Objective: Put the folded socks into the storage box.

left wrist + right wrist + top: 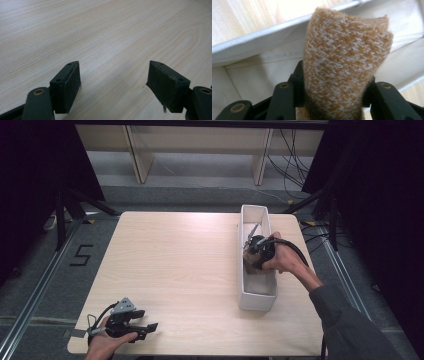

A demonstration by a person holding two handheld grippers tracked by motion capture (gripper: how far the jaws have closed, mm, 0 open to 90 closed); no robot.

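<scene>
Cloth (344,62), a folded tan knit piece, sits clamped between the jaws of the right hand-held gripper (256,251), which hangs over the inside of the long white bin (257,297) (likely so the piece can go into or come out of it cleanly). The left hand-held gripper (113,82) rests aside on the table (175,260), jaws apart and empty, out of the way.

Black claws (113,85), brass-ringed screws, grey sleeve (350,320).
</scene>
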